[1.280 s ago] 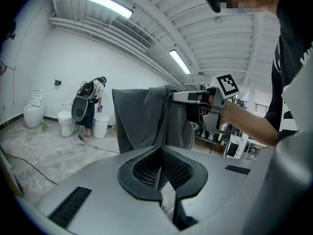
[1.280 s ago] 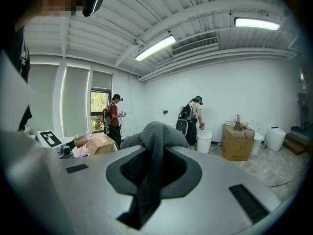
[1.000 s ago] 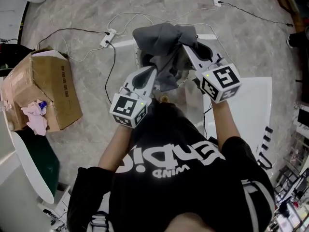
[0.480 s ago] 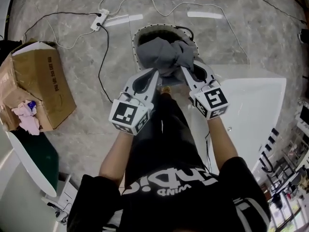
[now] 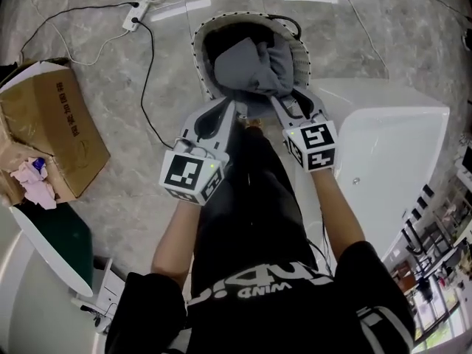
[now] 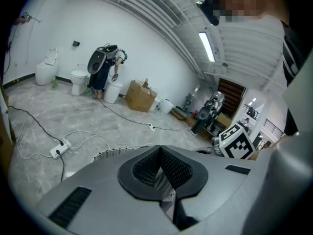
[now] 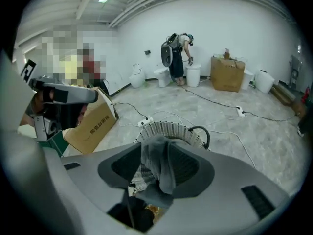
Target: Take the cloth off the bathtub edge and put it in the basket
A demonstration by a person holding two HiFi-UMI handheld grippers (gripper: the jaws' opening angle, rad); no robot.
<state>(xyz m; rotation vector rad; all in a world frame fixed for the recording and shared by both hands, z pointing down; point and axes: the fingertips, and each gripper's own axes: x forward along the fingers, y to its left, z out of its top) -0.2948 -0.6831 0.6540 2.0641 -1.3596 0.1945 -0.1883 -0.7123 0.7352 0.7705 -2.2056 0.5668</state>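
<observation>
The grey cloth lies bunched in the white basket, just ahead of both tools. The right tool has just been opening, with a fold of cloth loose between its jaws. The left tool is closed, with nothing seen in it.

Bathrm showroom, toilet, bathtub, marble flr

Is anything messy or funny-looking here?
Yes. The grey cloth is bunched up in the basket, and one fold hangs between the jaws of the right gripper, which have just been opening. The cardboard box on the floor has a pink rag spilling out.
</observation>
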